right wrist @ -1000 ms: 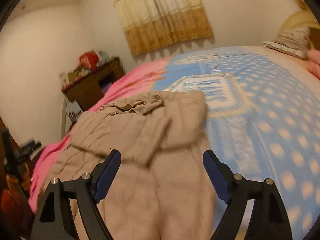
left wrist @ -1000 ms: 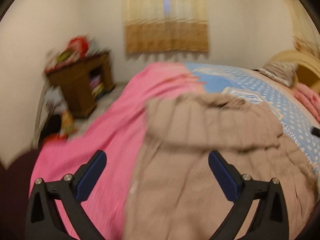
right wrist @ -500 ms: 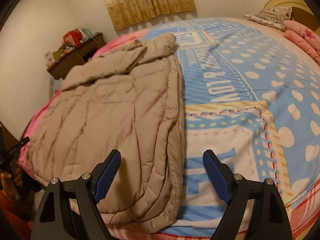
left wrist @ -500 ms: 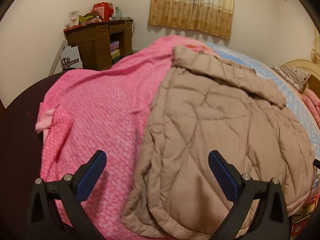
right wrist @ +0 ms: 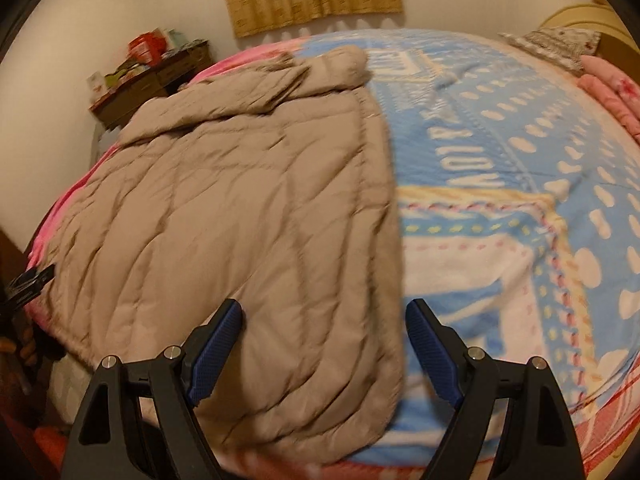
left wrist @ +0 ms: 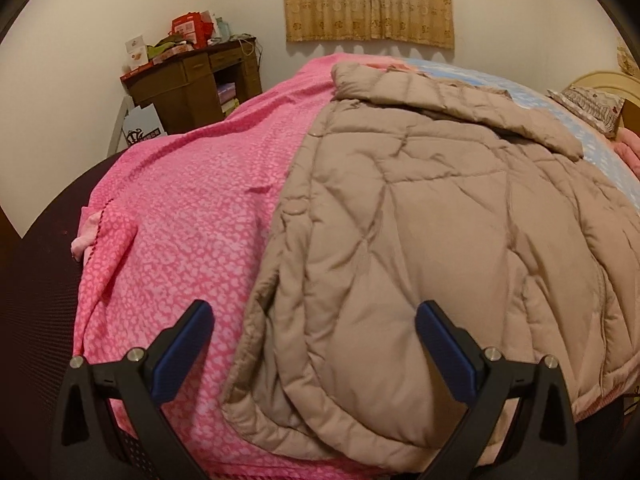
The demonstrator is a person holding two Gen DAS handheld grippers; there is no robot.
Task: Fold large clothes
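A beige quilted puffer jacket (left wrist: 440, 216) (right wrist: 240, 200) lies flat on the bed, its collar end folded over at the far side. My left gripper (left wrist: 314, 332) hangs open above the jacket's near left hem, where it meets the pink blanket (left wrist: 192, 208). Over the near right corner of the jacket is my right gripper (right wrist: 324, 328), its jaws closing, with the hem edge between them but the pads not pressing on it. The blue pads (right wrist: 218, 346) stand apart from the cloth.
A blue dotted bedspread (right wrist: 500, 168) covers the bed's right half. A dark wooden desk (left wrist: 192, 84) piled with boxes stands by the far wall under a curtained window (left wrist: 368, 0). Pillows (right wrist: 552, 46) lie at the headboard, and the bed's front edge runs just under both grippers.
Both grippers have come down and in toward the jacket's near hem. The right gripper's jaws have narrowed a little. The jacket lies as it did half a second ago.
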